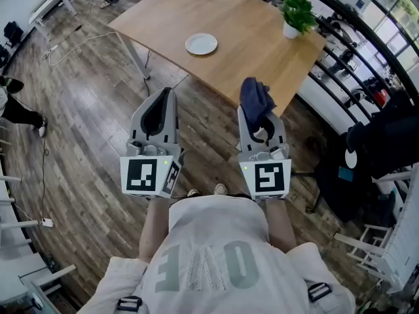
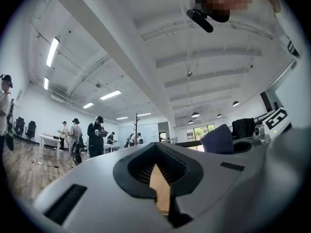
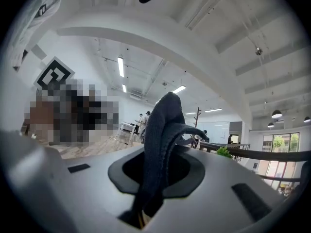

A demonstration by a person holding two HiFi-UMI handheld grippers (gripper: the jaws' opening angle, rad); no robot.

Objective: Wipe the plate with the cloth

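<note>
Plate (image 1: 201,44): small, round, white, looks bare. It lies flat, face up, on the light wooden table (image 1: 262,51), toward the table's left near part. It is round, so it has no long axis. It is well apart from both grippers and nothing touches it.

Cloth (image 1: 255,98): dark navy, thick weave, bunched into 1 folded wad. It is not at the plate. It is up in the air short of the table's near edge, in the right gripper (image 1: 260,120). Its long axis runs along that gripper's jaws, and the free end sticks out past the tips toward the table. In the right gripper view it rises from between the jaws as a curved lobe, with 1 fold drooping to the right.

Right gripper: 2 jaws clamped on the cloth's lower end. The cloth fills the gap, and nothing else is held.

Left gripper (image 1: 165,97): jaws fully together with nothing between them. It is held beside the right one at about the same height, above the wood floor (image 1: 85,129). It touches nothing.

Potted plant (image 1: 298,12): green, in a white pot at the table's far right, well apart from the plate.
</note>
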